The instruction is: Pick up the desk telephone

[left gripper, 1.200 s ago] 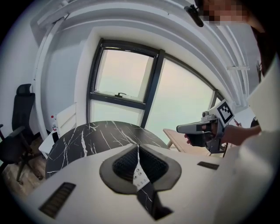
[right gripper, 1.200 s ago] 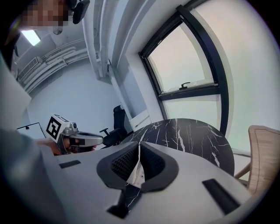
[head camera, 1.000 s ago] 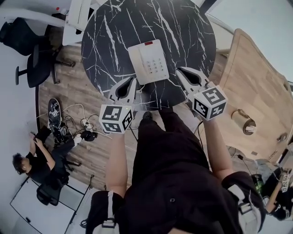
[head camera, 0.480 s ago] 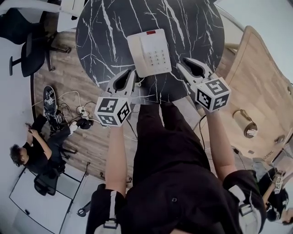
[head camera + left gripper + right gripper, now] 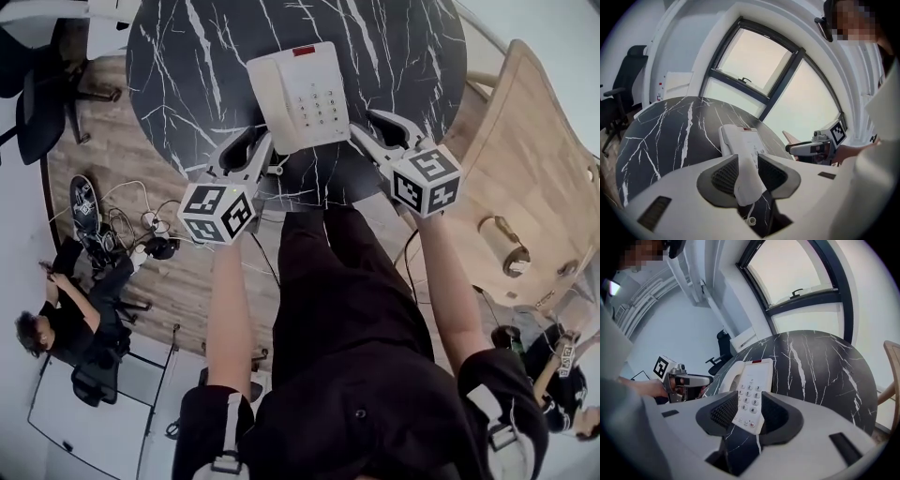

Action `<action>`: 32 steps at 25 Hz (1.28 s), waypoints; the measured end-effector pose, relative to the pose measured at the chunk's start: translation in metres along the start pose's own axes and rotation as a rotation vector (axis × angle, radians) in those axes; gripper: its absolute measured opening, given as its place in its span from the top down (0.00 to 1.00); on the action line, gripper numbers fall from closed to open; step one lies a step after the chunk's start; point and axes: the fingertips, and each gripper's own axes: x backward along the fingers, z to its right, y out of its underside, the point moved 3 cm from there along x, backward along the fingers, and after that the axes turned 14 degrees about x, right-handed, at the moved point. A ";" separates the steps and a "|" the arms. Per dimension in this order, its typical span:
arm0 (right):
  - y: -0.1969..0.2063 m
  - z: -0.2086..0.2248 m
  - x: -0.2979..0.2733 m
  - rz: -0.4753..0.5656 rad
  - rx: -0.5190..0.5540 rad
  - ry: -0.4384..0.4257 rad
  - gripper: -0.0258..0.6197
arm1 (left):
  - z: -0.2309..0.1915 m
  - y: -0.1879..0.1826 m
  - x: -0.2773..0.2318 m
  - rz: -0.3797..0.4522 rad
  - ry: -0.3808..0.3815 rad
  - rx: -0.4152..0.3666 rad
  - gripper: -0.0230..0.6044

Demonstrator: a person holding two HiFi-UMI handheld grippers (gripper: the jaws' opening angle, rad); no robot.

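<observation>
Left gripper (image 5: 251, 152), right gripper (image 5: 378, 131) opening astride telephone (image 5: 305, 94) — lengthwise away, red end far

The head view looks steeply down from above the person, high over the table (image 5: 187, 84). It takes in the telephone (image 5: 305, 94), the left gripper (image 5: 248, 150) and the right gripper (image 5: 380, 131) together.

Each gripper view sits low and close behind its own fingers and faces along them across the tabletop toward the window (image 5: 759, 70). Both pairs of jaws are opening, and in each a near corner of the telephone lies between the fingers. The other gripper shows to the right beyond the left fingers, and to the left beyond the right fingers.

All three views share the telephone and the tabletop.
</observation>
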 end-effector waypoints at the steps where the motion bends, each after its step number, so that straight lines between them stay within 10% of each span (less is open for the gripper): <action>1: 0.001 0.000 -0.005 -0.007 -0.001 -0.001 0.70 | -0.003 0.001 -0.003 -0.004 0.012 0.013 0.74; 12: 0.012 0.013 -0.050 -0.050 -0.030 -0.028 0.61 | -0.023 0.007 -0.040 -0.052 0.171 0.095 0.47; 32: 0.019 0.010 -0.093 -0.112 -0.048 -0.016 0.50 | -0.036 0.010 -0.067 -0.138 0.324 0.199 0.40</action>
